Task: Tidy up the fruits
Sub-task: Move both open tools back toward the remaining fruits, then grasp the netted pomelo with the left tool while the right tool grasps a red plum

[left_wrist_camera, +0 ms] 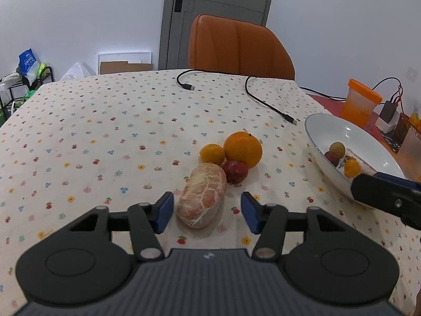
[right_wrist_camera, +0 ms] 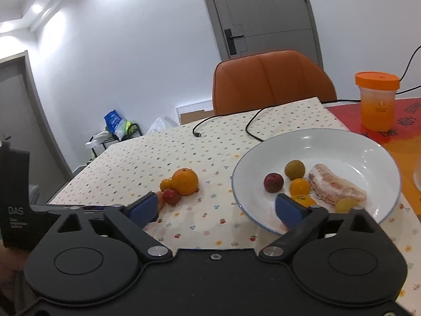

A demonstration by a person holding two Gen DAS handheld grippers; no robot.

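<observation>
Peeled pomelo piece (left_wrist_camera: pixel 202 195) lies between left fingers (left_wrist_camera: pixel 165 212), untouched.

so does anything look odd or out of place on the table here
Two black USB cables lie loose on the tablecloth, unplugged ends among nothing related to the fruit. Also, the peeled pomelo piece sits bare on the cloth between the left tongs, while a similar piece is already in the white bowl.

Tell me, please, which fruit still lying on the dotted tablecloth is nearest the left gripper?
The peeled pinkish pomelo segment, lying just ahead of the open left gripper; the oranges and red fruit sit behind it.
</observation>
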